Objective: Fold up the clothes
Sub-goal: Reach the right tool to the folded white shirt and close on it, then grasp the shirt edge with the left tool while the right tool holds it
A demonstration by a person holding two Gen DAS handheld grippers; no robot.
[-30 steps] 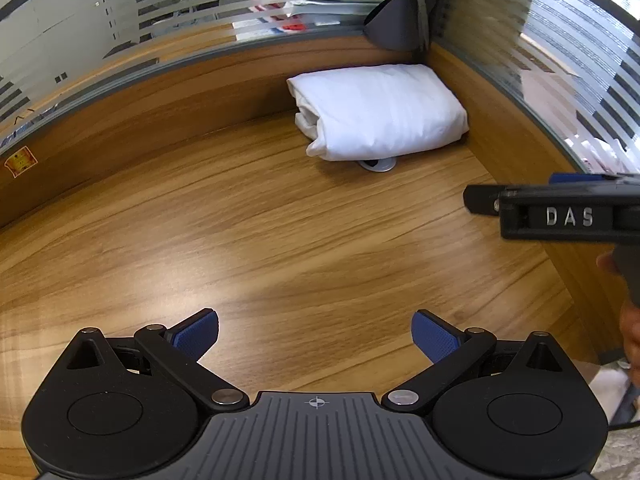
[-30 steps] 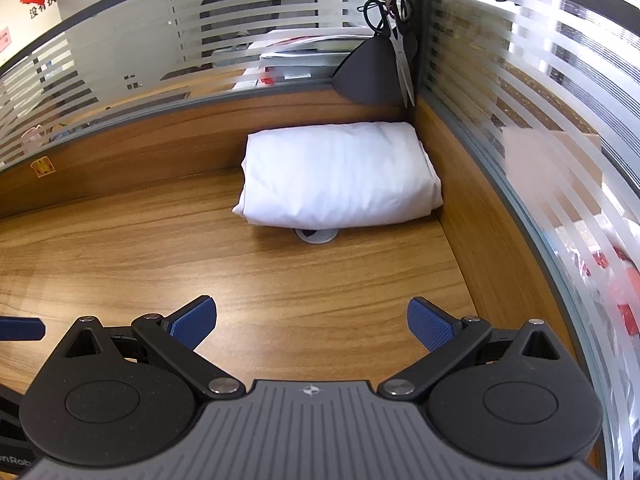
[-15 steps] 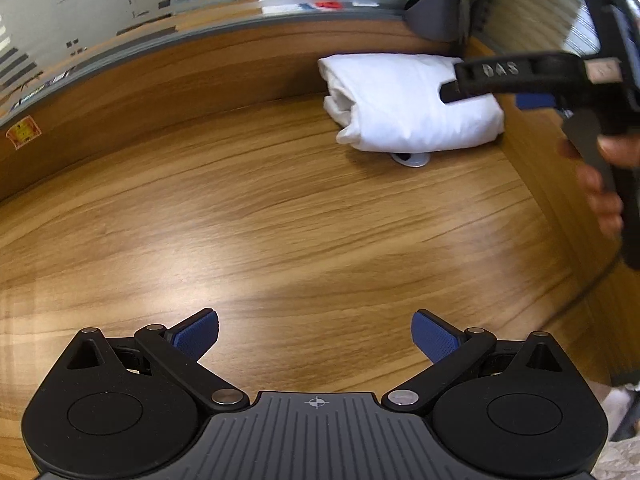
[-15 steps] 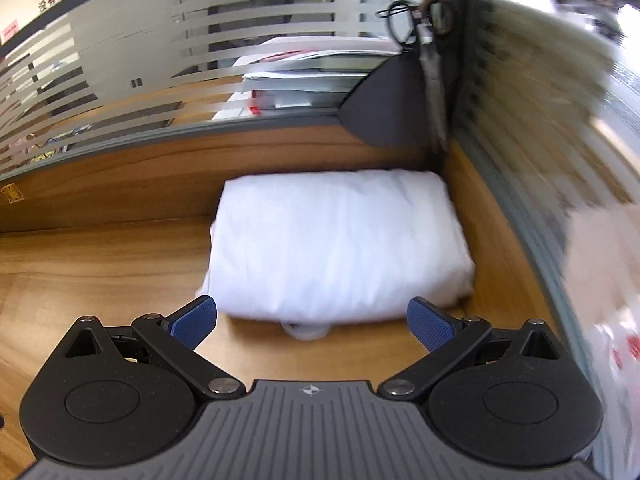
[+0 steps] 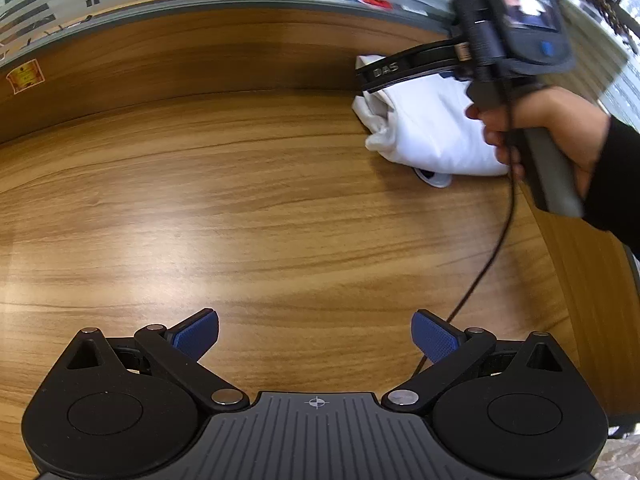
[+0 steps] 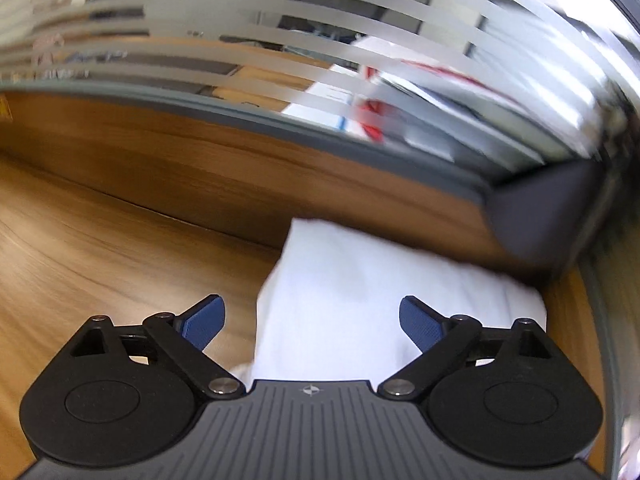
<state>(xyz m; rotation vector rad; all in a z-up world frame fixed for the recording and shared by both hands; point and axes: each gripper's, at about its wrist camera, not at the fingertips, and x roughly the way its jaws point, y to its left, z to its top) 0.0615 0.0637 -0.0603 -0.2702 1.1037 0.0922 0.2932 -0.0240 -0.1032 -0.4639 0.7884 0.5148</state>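
A folded white garment [image 5: 432,128] lies in the far right corner of the wooden desk [image 5: 240,208]. In the right wrist view the white garment [image 6: 360,312] fills the space under and between the blue pads [image 6: 204,322]. My right gripper [image 6: 312,322] hovers over its left part with jaws wide and closing; the pads do not press on the cloth. In the left wrist view a person's hand [image 5: 536,128] holds that gripper above the garment. My left gripper [image 5: 316,338] stands open over bare desk, well short of the garment.
Wooden partition walls with striped frosted glass [image 6: 280,60] close the desk at the back and right. A dark grey bracket [image 6: 544,208] sits in the corner behind the garment. A round grommet [image 5: 434,178] peeks from under the cloth. A black cable [image 5: 492,256] hangs from the right gripper.
The right gripper swept in over the garment and rolled, and its jaws narrowed slightly. The left gripper shifted a little and rolled, so the garment now sits further right in its view.
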